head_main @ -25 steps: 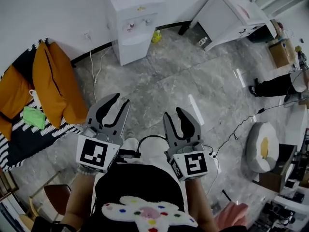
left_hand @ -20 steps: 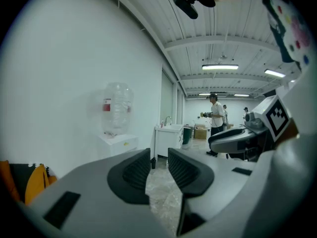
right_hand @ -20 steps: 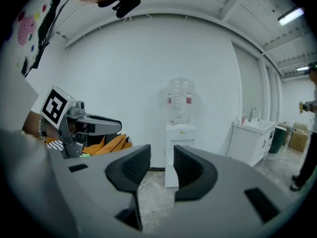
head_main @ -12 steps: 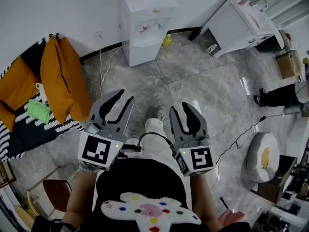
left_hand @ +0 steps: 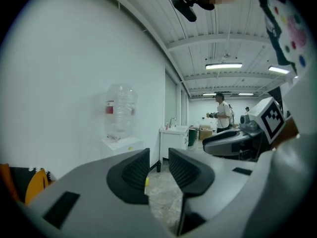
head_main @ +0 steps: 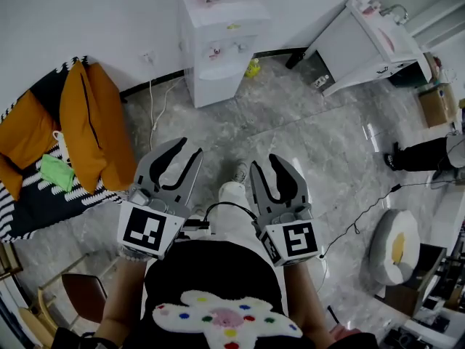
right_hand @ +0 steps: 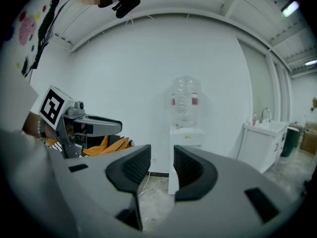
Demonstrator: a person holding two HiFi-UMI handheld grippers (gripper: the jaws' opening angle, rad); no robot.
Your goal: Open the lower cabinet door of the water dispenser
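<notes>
The white water dispenser [head_main: 218, 46] stands against the far wall with a clear bottle [right_hand: 184, 103] on top. Its lower cabinet door [head_main: 227, 86] is closed. Both grippers are held side by side at waist height, well short of it across the grey floor. My left gripper [head_main: 187, 148] has a narrow gap between its jaws and nothing in it. My right gripper [head_main: 267, 164] stands the same way, empty. In the left gripper view the dispenser [left_hand: 121, 144] is beyond the left gripper [left_hand: 158, 158]. In the right gripper view the dispenser [right_hand: 185, 139] is straight ahead of the right gripper [right_hand: 162, 158].
Orange cushions [head_main: 87, 122] lie on a striped seat at the left. A cord [head_main: 152, 100] trails over the floor left of the dispenser, and a small yellow thing [head_main: 252, 67] sits at its right. A white sink cabinet [head_main: 363, 42] stands at the upper right, with a person [head_main: 425, 151] beyond it.
Both grippers have been carried forward toward the dispenser, which now sits lower and further right in the head view. The jaw gaps look the same.
</notes>
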